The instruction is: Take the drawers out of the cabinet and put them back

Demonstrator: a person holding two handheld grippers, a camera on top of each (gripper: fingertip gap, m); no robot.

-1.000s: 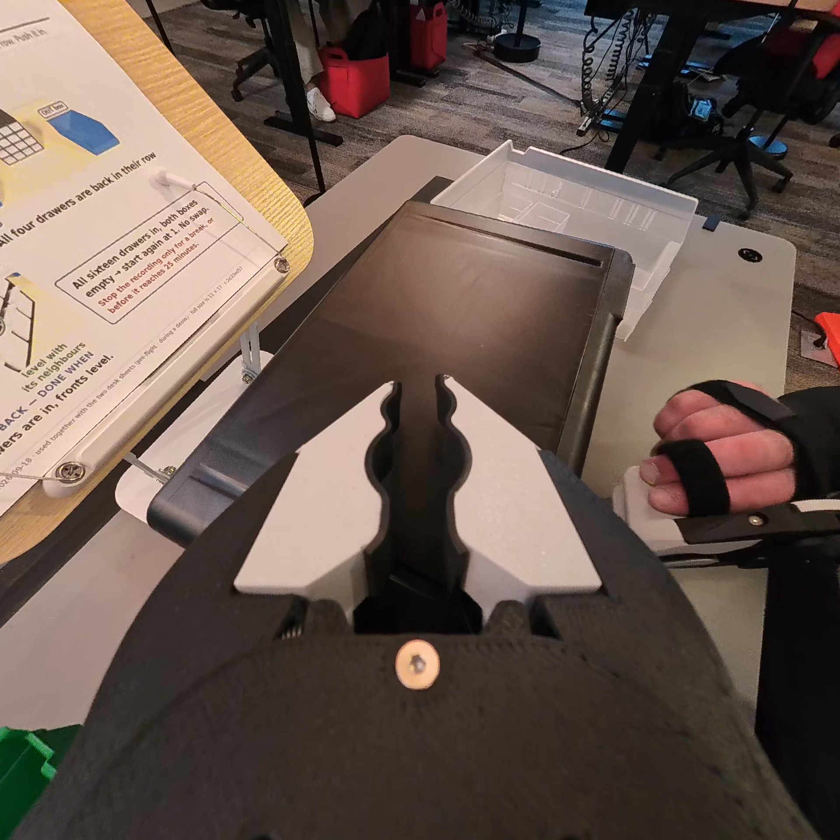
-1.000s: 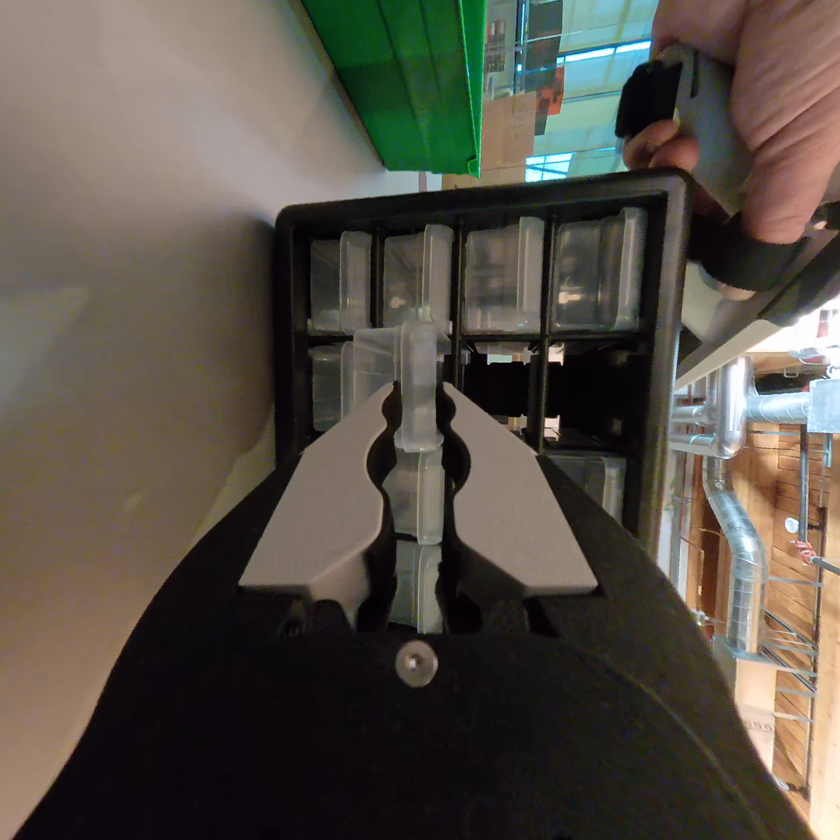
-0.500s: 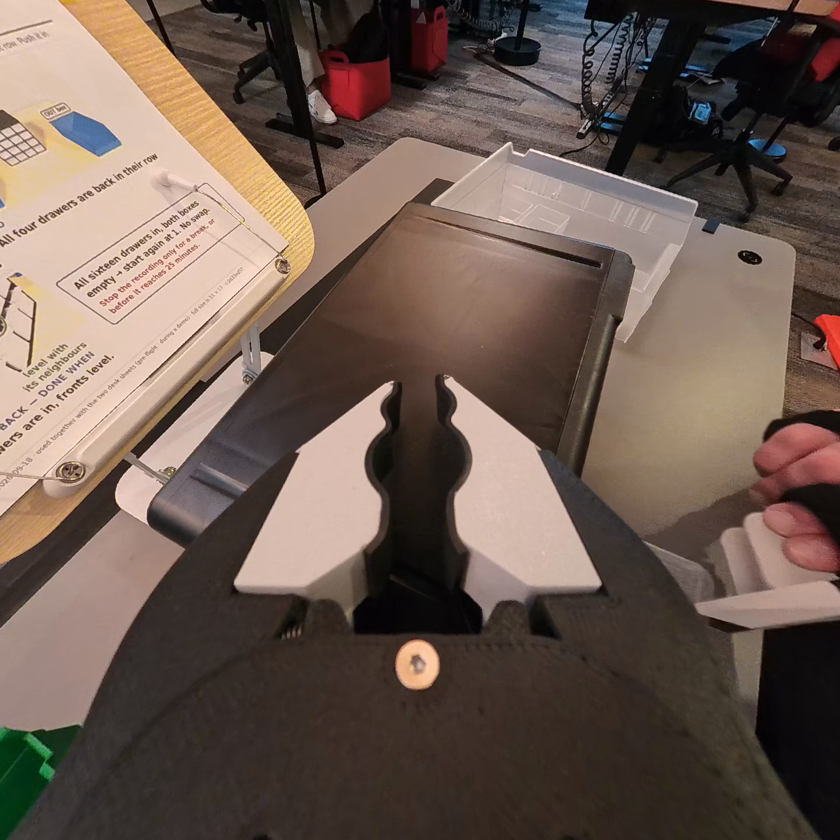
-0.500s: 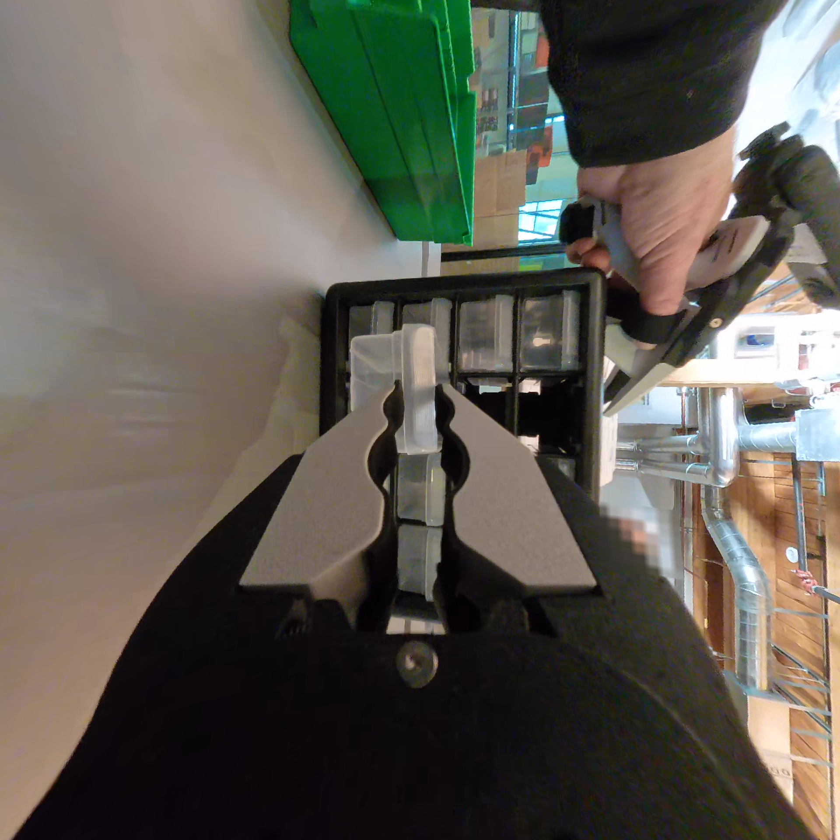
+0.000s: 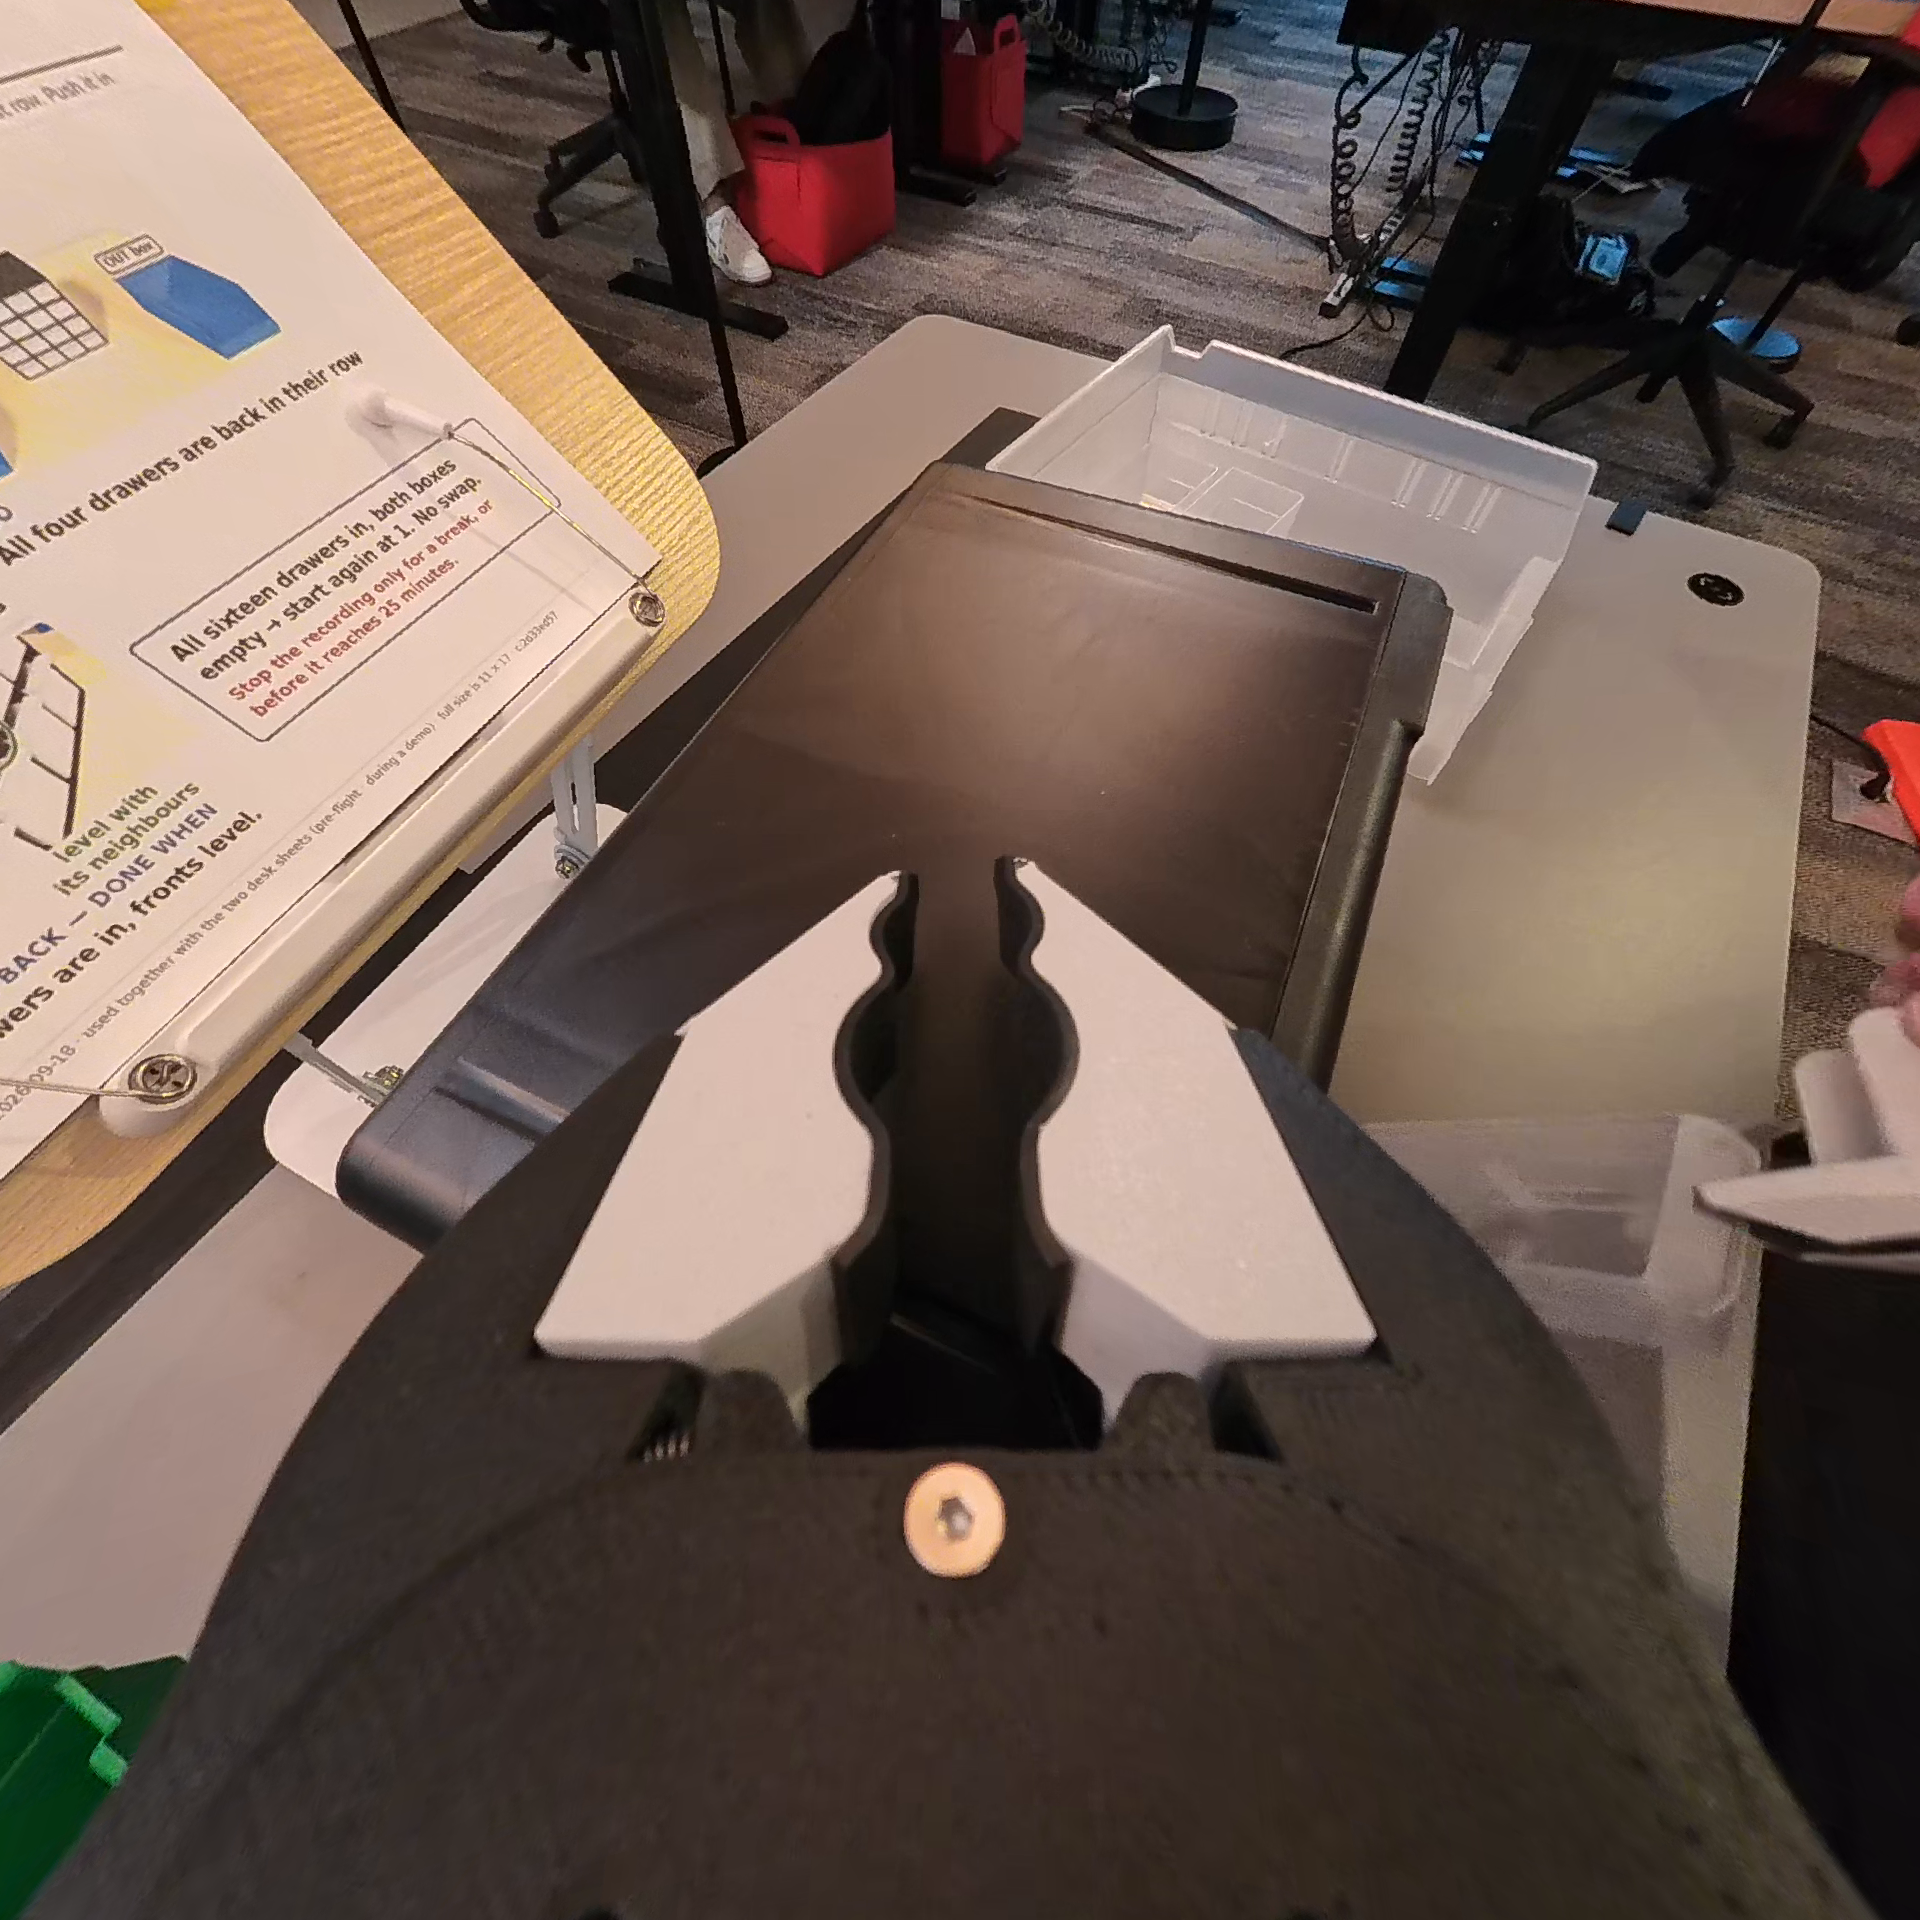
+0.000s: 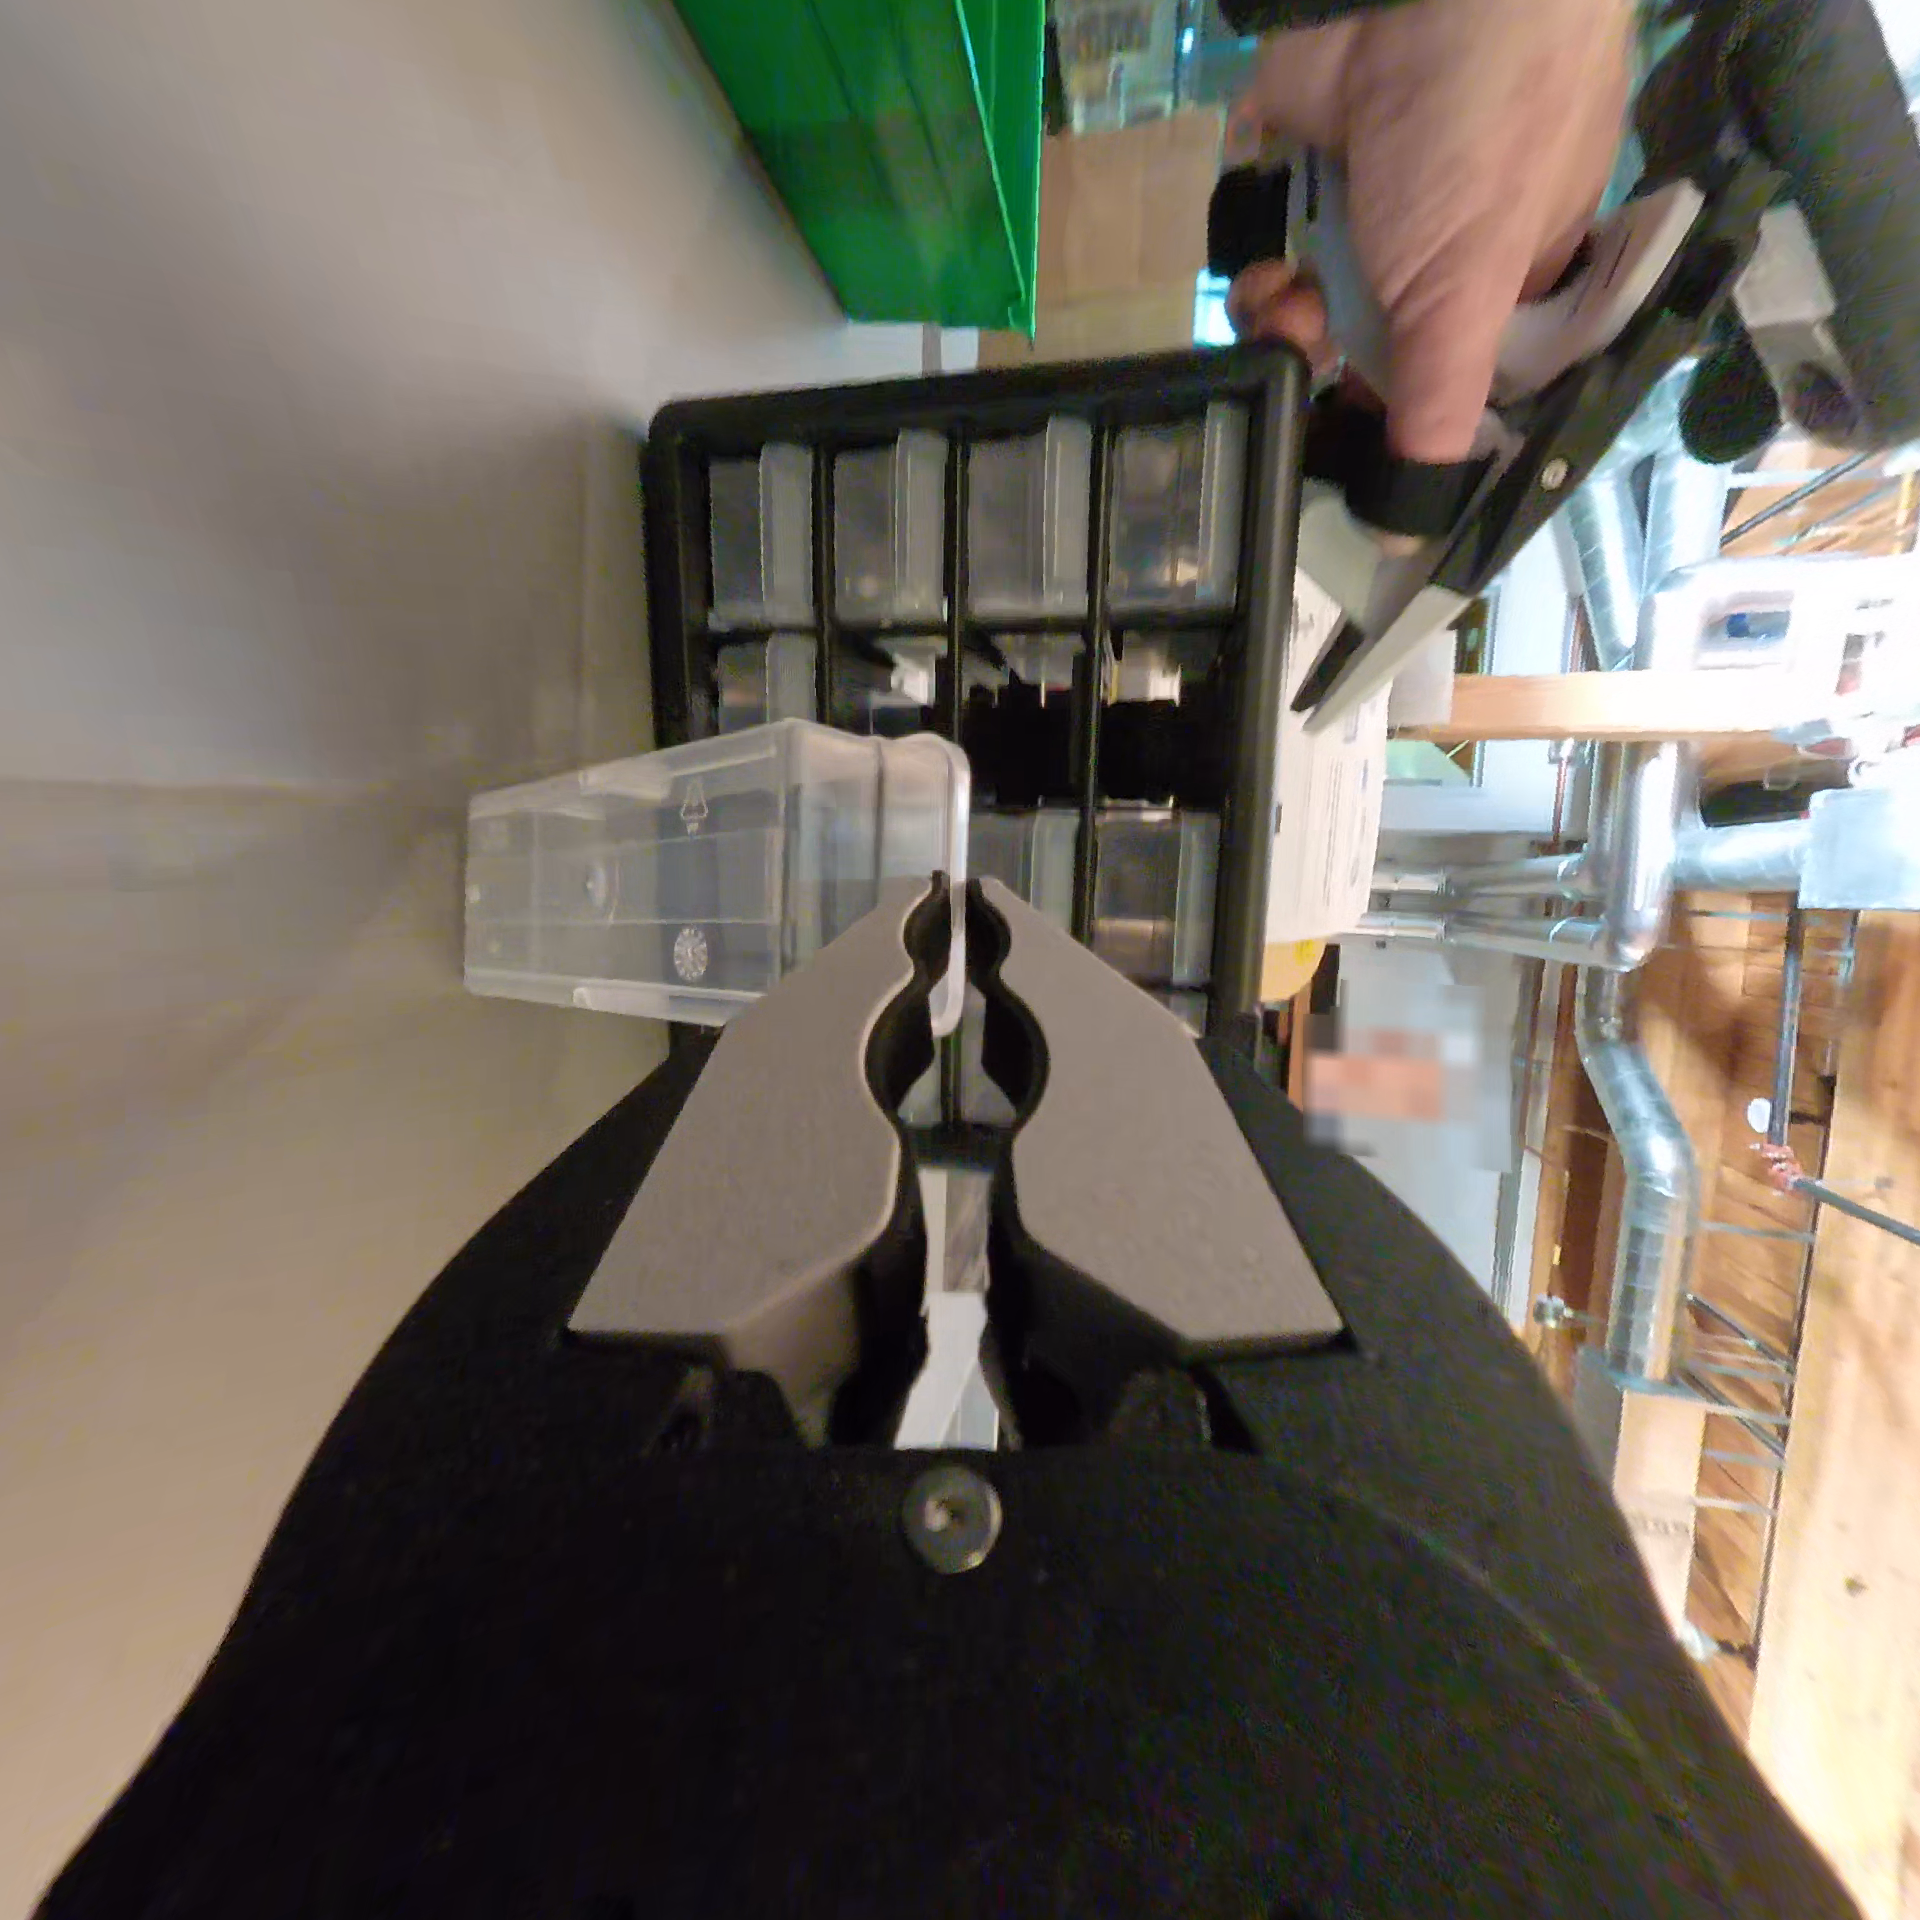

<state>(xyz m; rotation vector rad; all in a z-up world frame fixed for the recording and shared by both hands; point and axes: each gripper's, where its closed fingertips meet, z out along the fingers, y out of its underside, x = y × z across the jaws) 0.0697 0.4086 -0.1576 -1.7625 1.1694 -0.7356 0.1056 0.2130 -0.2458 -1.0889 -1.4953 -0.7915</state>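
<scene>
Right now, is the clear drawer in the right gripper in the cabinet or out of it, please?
Out. The clear drawer hangs wholly outside the cabinet, its front lip pinched in the right gripper.

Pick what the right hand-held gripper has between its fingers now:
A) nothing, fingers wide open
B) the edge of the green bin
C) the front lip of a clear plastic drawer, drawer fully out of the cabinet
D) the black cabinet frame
C: in the right wrist view the right hand-held gripper is closed on the front lip of the clear plastic drawer, which is clear of the black cabinet.
</scene>
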